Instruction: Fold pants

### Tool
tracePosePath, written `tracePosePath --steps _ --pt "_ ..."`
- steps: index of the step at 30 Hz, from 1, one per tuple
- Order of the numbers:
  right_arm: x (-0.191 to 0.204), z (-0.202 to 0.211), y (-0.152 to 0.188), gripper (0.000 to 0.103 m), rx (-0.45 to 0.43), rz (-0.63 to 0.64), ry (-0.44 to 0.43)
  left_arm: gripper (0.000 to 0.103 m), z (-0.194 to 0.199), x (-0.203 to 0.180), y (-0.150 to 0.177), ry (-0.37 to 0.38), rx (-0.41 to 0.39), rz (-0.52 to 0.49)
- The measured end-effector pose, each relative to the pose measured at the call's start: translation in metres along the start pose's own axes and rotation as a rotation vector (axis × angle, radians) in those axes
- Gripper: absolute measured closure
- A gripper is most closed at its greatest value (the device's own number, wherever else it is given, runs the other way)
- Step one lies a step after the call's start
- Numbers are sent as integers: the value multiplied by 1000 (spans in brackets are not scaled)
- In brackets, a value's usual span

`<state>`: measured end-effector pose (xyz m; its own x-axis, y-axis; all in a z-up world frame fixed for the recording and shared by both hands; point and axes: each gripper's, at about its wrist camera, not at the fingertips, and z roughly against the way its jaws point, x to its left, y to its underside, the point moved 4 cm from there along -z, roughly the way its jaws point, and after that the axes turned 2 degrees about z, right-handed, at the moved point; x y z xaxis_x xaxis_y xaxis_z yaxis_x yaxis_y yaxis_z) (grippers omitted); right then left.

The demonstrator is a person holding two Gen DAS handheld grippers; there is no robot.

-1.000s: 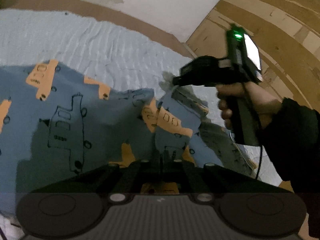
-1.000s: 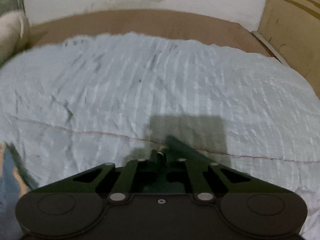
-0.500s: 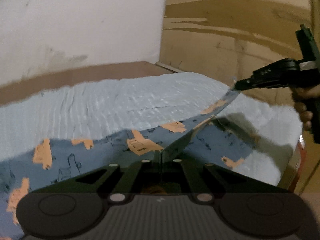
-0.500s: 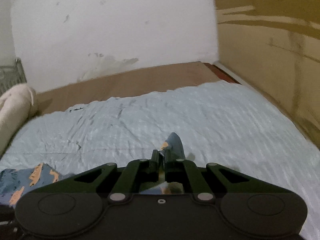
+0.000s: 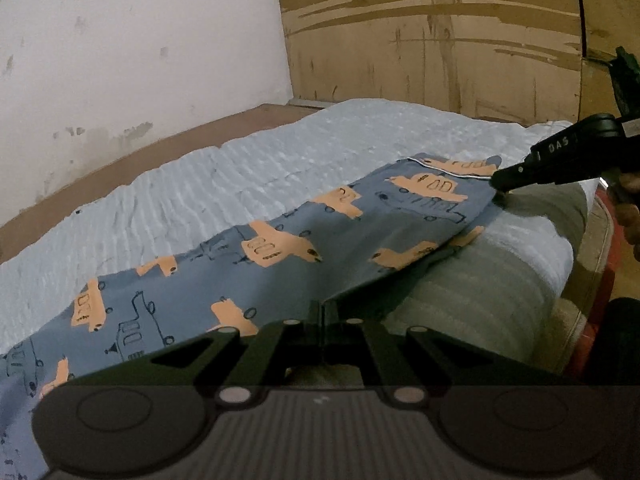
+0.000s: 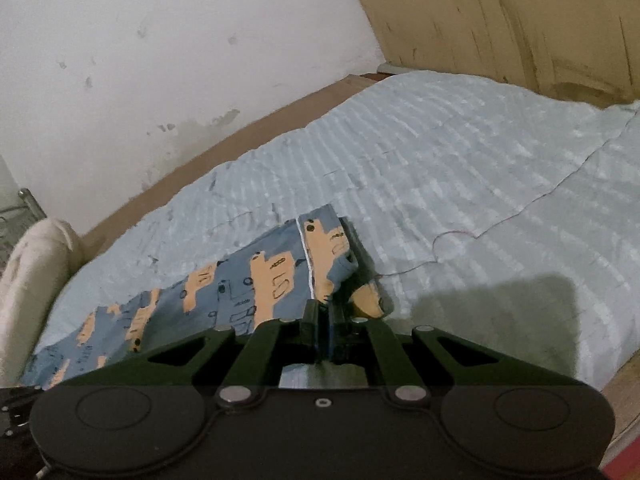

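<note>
While both tools are clamped shut on cloth, the pants point(image 5: 304, 264) lie stretched along the near side of the bed point(image 5: 280, 168), over its pale blue ribbed cover. They are blue-grey, printed with orange vehicles and dark outline drawings.

The left tool point(image 5: 323, 312) pinches the near edge of the fabric between its closed jaws, about midway along the visible length — the cloth rises slightly to meet the tips. The right tool point(image 5: 505, 184) grips the far end, at the band trimmed with thin white piping, close to the corner of the bed. A hand point(image 5: 632, 216) is partly visible behind it at the right border of the left wrist view.

In the right wrist view the right tool's jaws meet on a bunched fold of that same piped end, and a corner of fabric with an orange patch hangs to the right of the tips. From there the pants run back to the left across the cover toward a cream-coloured pillow-like roll point(image 6: 32, 280) at the bed's edge.

A white, stained wall point(image 5: 140, 48) and brown wooden panelling point(image 5: 440, 40) stand behind the bed — the tool's shadow falls on the cover on the right.
</note>
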<state>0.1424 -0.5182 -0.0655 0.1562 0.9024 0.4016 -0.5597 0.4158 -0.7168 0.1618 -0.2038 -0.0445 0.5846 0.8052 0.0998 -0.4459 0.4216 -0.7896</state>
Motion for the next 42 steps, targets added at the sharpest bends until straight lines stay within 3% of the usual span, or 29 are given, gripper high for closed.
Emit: tracePosePath --steps 3,6,8,11,13,23,25,26,28,29,30,36,40,42 --pt "-3 -2 -6 85 -15 -23 -11 103 -1 0 0 -2 2 0" --pt "-7 -8 -11 81 -15 -52 -25 103 -1 0 0 -3 7 -1" --pt "-11 -11 -12 81 -13 -59 -11 103 -2 1 1 -2 9 -2" --pt "-17 -12 -11 96 -11 -70 -8 103 1 0 2 -3 6 -14" --pt "-15 -5 -10 99 -31 -51 1 103 3 0 1 -4 2 -18" --pt "-12 2 4 98 -2 -23 21 103 -5 3 11 -3 37 -11" --pt "-13 4 4 86 -7 -17 32 101 -4 7 10 22 38 24" --pt "-12 6 4 83 -15 -4 42 95 -3 8 9 38 38 45" --pt "-13 12 4 73 -27 15 60 63 0 11 8 64 38 84" --pt "-15 14 5 68 -29 12 60 36 2 13 8 73 28 110" --pt "-18 14 6 62 -27 7 57 24 4 14 8 72 14 132" --pt "-18 -13 6 60 27 -23 -13 16 13 24 7 -33 -39 237" --pt "-27 -27 3 87 -12 -116 -27 14 32 48 6 -134 -80 335" --pt "-30 -22 2 92 -49 -146 -32 12 43 66 6 -184 -96 376"
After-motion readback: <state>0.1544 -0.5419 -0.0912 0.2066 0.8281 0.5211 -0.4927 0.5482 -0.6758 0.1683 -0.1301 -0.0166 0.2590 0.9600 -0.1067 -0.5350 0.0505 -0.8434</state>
